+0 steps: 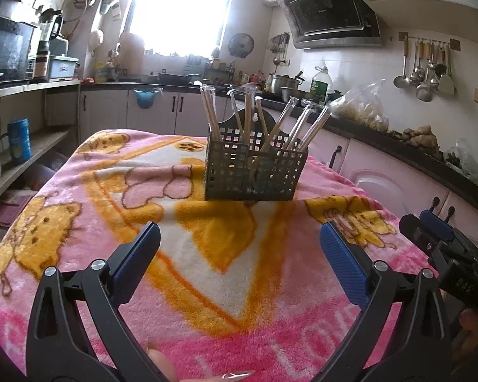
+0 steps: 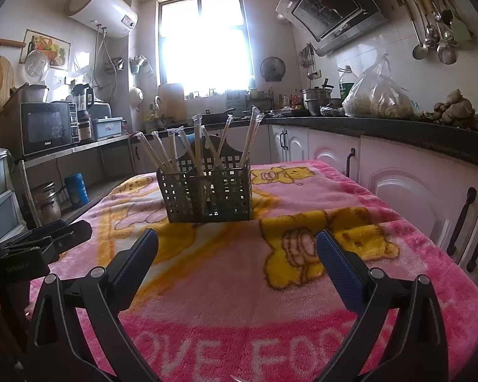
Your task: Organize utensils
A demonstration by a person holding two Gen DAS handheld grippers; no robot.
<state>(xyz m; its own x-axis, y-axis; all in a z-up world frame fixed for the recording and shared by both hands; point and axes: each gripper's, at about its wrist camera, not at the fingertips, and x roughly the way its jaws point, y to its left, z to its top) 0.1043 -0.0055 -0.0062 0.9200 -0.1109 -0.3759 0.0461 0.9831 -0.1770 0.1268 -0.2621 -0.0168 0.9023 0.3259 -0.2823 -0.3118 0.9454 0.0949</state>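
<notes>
My left gripper (image 1: pixel 239 248) and right gripper (image 2: pixel 237 248) both hang spread and empty over the blanket's (image 2: pixel 302 302) near edge. The perforated holder (image 2: pixel 207 191) stands toward the far edge, wrapped chopsticks (image 2: pixel 197 146) already upright inside — I'd approach slowly, steadying the holder first.

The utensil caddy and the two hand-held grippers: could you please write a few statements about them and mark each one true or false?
1. The left hand-held gripper is open and holds nothing. True.
2. The utensil caddy lies tipped on its side. False: it stands upright on the pink blanket.
3. The wrapped chopsticks stand inside the caddy. True.
4. The right hand-held gripper is shut on a chopstick. False: it is open and empty.
5. Loose chopsticks lie on the blanket in front of the caddy. False: none show there.
</notes>
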